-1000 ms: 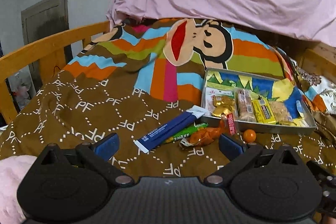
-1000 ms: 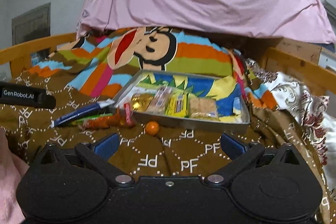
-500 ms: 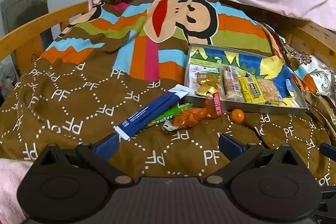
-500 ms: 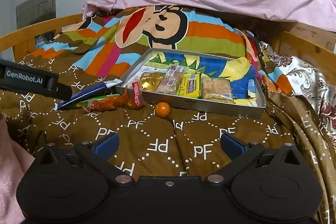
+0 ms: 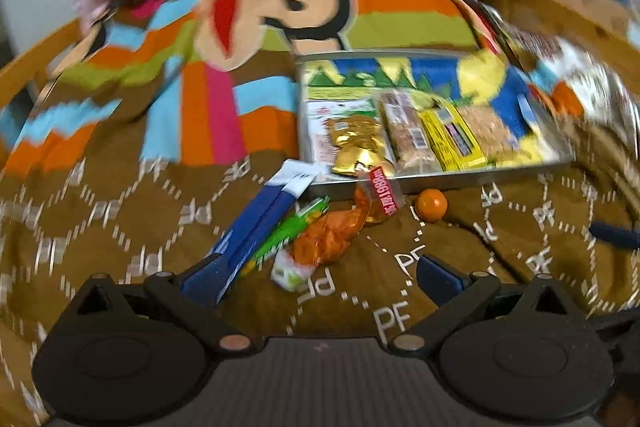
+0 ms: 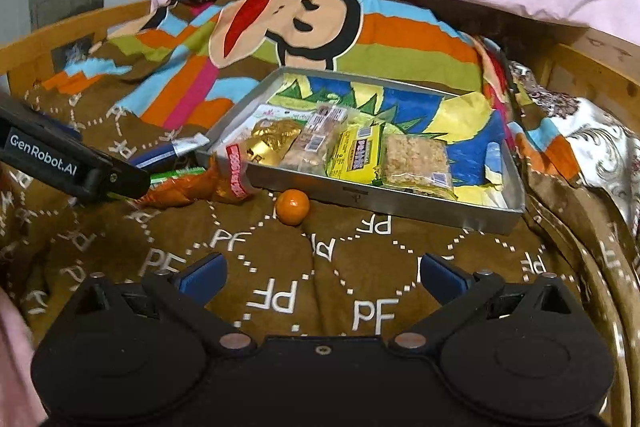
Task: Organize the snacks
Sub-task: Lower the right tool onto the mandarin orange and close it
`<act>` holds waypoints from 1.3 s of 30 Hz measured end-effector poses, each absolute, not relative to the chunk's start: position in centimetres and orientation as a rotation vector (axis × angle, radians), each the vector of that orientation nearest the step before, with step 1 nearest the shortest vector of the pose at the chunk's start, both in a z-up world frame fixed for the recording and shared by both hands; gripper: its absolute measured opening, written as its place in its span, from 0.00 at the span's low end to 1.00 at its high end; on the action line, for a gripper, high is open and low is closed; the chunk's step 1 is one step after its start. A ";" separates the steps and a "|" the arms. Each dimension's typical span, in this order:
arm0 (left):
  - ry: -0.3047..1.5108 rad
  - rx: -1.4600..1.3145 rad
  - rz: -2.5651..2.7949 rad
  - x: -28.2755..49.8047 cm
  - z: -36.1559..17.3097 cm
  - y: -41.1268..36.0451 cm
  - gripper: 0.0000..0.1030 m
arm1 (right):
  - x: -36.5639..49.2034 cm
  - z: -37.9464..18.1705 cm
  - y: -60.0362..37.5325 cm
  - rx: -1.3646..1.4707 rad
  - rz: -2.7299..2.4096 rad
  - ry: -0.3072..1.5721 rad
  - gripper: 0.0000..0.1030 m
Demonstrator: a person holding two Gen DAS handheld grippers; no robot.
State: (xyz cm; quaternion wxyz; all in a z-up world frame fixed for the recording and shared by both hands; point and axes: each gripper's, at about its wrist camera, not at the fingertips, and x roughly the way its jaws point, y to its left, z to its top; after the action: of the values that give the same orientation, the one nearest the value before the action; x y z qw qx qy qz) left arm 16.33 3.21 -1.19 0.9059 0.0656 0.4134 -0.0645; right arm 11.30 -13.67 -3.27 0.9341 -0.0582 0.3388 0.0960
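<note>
The left gripper (image 5: pixel 320 273) hangs with jaws spread wide and nothing between them; its left fingertip overlaps the near end of a long blue-and-white packet (image 5: pixel 256 227). Just ahead of the jaws lie a green wrapper (image 5: pixel 286 237) and a crinkled orange snack bag (image 5: pixel 330 237). The right gripper (image 6: pixel 320 273) is equally wide and empty. Ahead of it sits a small orange ball (image 6: pixel 293 207), beside the shallow metal tray (image 6: pixel 400 205) holding a row of packed snacks.

1 tray (image 6: pixel 352 193) w/ 5 snack pkts (image 6: pixel 352 155); outside: 3 pkts (image 5: pixel 256 231), 1 orange ball (image 6: pixel 293 206).
</note>
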 end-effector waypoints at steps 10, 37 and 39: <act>0.956 0.245 -0.414 21.0 -3.6 1.9 1.00 | 15.9 -5.2 -13.9 -0.183 0.264 0.615 0.99; 0.940 0.448 -0.572 22.6 -5.9 1.1 0.72 | 22.6 -9.3 -12.3 -0.088 0.441 0.747 0.47; 0.942 0.440 -0.572 22.7 -6.0 1.1 0.70 | 22.8 -9.7 -12.1 -0.098 0.437 0.741 0.47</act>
State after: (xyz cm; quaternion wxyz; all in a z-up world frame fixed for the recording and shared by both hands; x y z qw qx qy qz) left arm 22.72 1.11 -6.00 0.8290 0.2075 0.4441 -0.2693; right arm 22.82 -12.10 -9.66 0.9078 -0.0473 0.3589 0.2117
